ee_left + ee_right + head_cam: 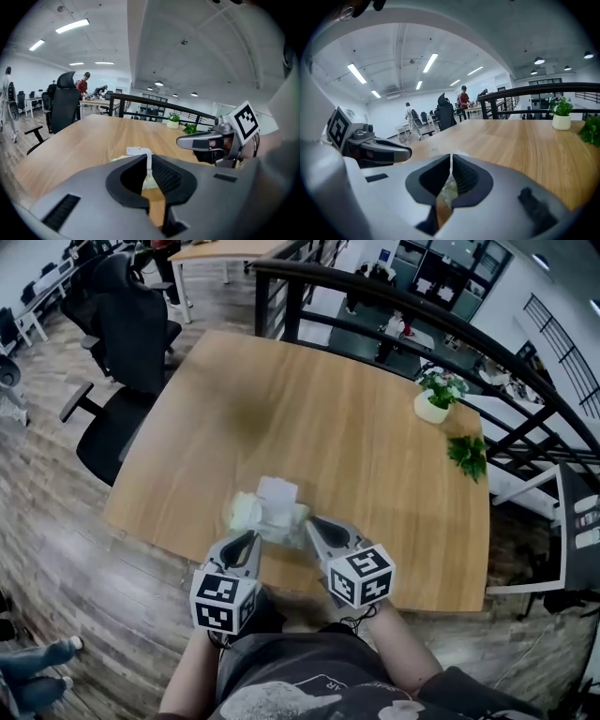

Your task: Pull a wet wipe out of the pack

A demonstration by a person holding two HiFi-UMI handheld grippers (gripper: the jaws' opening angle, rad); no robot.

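A pale green wet wipe pack [251, 514] with a raised white flap [277, 491] lies on the wooden table [319, 418] near its front edge. My left gripper [247, 542] sits just in front of the pack's left end, shut with nothing between its jaws. My right gripper [316, 525] is at the pack's right end, also shut and empty. In the left gripper view the pack [136, 151] shows just beyond the closed tips, with the right gripper [190, 141] to the right. In the right gripper view a bit of the pack [449, 191] shows through the jaw gap.
A small potted plant [433, 401] and a green sprig [468, 454] stand at the table's far right. A black office chair [122, 381] is off the left side. A dark railing [394, 296] runs behind the table. People stand far off in the office.
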